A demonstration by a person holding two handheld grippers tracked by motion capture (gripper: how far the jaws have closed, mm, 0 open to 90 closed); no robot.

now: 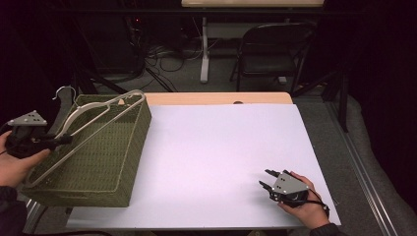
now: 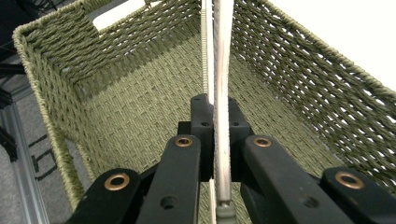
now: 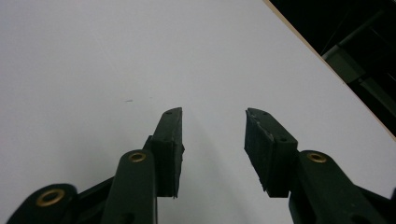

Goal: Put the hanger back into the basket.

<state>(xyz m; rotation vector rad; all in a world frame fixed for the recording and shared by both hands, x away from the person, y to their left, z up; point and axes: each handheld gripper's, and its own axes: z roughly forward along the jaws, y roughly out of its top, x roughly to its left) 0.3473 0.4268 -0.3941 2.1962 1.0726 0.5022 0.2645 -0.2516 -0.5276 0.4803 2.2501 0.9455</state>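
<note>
High view has the left gripper (image 1: 63,140) at the near-left edge of the green woven basket (image 1: 130,162), its jaws clamped on the pale clothes hanger (image 1: 93,130). That hanger lies slantwise across the basket's open top, its metal hook (image 1: 66,91) poking out past the basket's far-left corner and its long bar running along the basket's left wall. Left gripper view confirms the grasp: both black pads pinch a thin pale bar of the hanger (image 2: 222,70), with the basket floor (image 2: 140,107) well below it.

So, as I judge it, the hanger is caught and raised to rim height, neither resting at the bottom nor clear of the basket. What is left is to carry it either way and let go; which way, the pictures cannot tell.

The right gripper (image 1: 268,179) rests on the white table sheet (image 1: 216,147), well to the right of the basket, jaws spread and holding nothing (image 3: 212,135).
</note>
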